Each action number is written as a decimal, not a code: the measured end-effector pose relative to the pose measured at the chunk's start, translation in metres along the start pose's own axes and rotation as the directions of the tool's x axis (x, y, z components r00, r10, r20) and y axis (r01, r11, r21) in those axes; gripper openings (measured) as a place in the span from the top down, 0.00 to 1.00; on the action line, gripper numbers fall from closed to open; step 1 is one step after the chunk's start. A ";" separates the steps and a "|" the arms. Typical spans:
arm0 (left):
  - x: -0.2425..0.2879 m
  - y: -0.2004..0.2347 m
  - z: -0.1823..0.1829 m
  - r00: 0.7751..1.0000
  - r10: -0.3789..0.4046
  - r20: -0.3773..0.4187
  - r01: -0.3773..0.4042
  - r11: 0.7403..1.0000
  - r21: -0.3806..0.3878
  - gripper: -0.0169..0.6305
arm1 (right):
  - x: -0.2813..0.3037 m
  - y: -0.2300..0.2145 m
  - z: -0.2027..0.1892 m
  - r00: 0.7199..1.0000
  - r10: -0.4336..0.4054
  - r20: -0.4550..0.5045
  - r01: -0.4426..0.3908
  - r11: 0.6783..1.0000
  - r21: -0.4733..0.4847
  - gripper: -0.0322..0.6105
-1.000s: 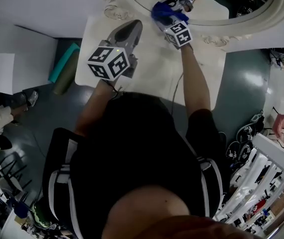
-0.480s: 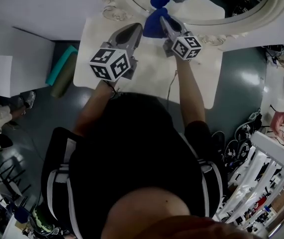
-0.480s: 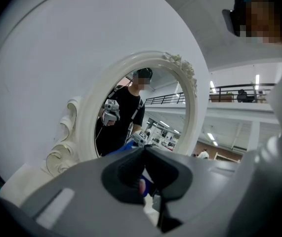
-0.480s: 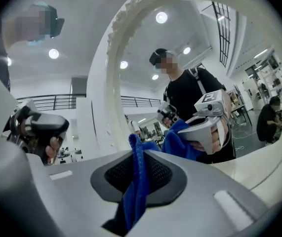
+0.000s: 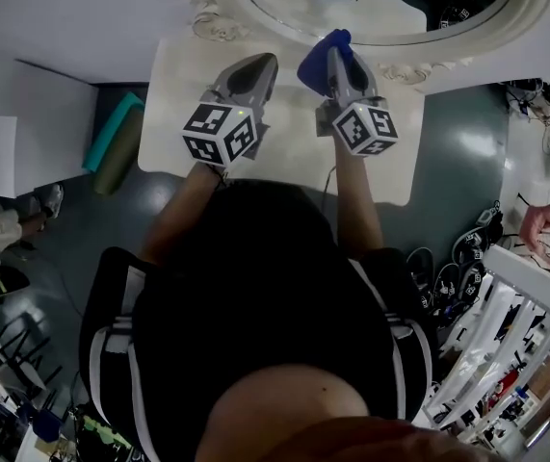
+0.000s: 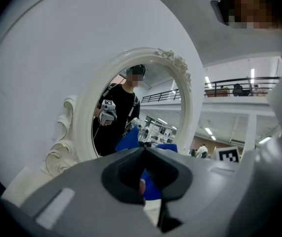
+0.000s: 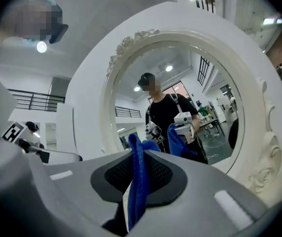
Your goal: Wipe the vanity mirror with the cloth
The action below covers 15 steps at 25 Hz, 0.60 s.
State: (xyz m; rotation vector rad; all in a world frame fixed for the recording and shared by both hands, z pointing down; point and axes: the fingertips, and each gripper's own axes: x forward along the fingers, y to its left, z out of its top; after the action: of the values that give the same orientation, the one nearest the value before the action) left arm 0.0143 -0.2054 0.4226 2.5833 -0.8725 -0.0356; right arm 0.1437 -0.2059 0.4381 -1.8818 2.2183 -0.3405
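Observation:
The vanity mirror [image 5: 380, 8] is a round glass in an ornate white frame [image 7: 274, 147], standing at the back of a small white table [image 5: 284, 133]. My right gripper [image 5: 337, 54] is shut on a blue cloth [image 5: 315, 63], which shows pinched between its jaws in the right gripper view [image 7: 138, 181]. It is held just in front of the mirror's lower frame, off the glass. My left gripper [image 5: 255, 64] hovers over the table to the left of it, jaws shut and holding nothing. The mirror [image 6: 131, 117] reflects the person and the cloth.
A teal roll [image 5: 116, 128] lies on the floor left of the table. White racks [image 5: 506, 345] and cables [image 5: 448, 277] crowd the floor at the right. A white wall panel [image 5: 24, 123] stands at the left.
My right gripper has drawn the cloth back from the mirror glass, down to in front of the lower frame. The left gripper has stayed about where it was.

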 end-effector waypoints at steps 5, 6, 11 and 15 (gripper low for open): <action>-0.006 -0.017 0.007 1.000 -0.007 0.018 0.006 0.998 0.061 0.96 | -0.026 -0.002 0.013 0.996 -0.084 -0.024 0.083 0.996 -0.028 0.89; -0.006 -0.017 0.007 1.000 -0.006 0.019 0.005 0.998 0.068 0.96 | -0.030 -0.001 0.015 0.996 -0.093 -0.018 0.092 0.995 -0.023 0.89; -0.006 -0.014 0.003 1.000 0.008 0.017 -0.009 0.997 0.079 0.96 | -0.046 0.007 0.030 0.992 -0.121 0.030 0.121 0.993 -0.001 0.89; -0.008 -0.015 0.001 1.000 0.014 0.016 -0.016 0.994 0.112 0.96 | -0.054 0.010 0.033 0.991 -0.130 0.036 0.130 0.991 -0.009 0.89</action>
State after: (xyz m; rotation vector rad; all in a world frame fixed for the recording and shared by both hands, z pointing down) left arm 0.0169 -0.1902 0.4148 2.6836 -0.9242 -0.0011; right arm 0.1531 -0.1527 0.4041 -2.0275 2.0843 -0.3144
